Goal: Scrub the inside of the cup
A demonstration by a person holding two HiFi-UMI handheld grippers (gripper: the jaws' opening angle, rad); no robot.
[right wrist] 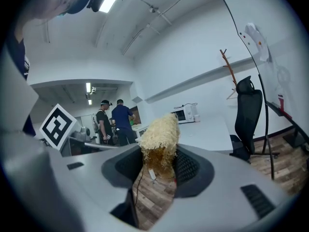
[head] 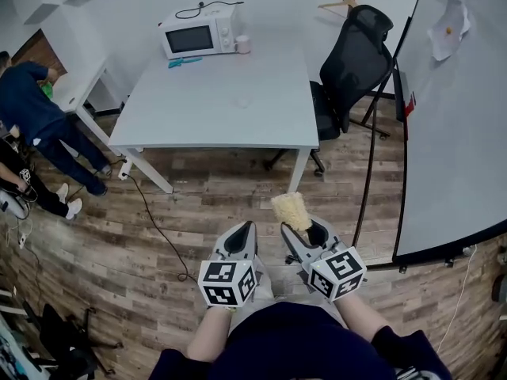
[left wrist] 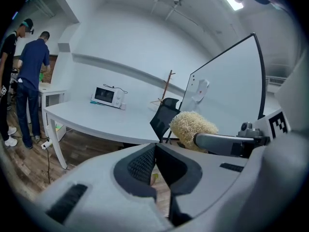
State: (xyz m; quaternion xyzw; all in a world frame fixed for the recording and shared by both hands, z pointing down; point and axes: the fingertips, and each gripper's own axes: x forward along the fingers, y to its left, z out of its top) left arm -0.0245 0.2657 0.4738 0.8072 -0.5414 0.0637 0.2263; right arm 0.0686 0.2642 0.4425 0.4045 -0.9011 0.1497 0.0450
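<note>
— Your left gripper is closed, pad against pad, with nothing between the jaws. It sits low in the head view, above the wooden floor, and points toward the white table.

— Your right gripper, just beside the left one, is clamped on the yellow scrubber. In the right gripper view the pads press the base of that fibrous wad, and its fluffy top sticks out past the jaw tips.

— The cup is the small pink one at the far side of the table, upright and just to the right of the microwave. It is well apart from both of your grippers, with most of the tabletop lying between.

— A teal item lies on the table in front of the microwave; I can't tell what it is. A black cable curls on top of the microwave.

— A black office chair stands at the table's right end, and a whiteboard runs along your right side.

— Two people stand off to your left, near another table.
</note>
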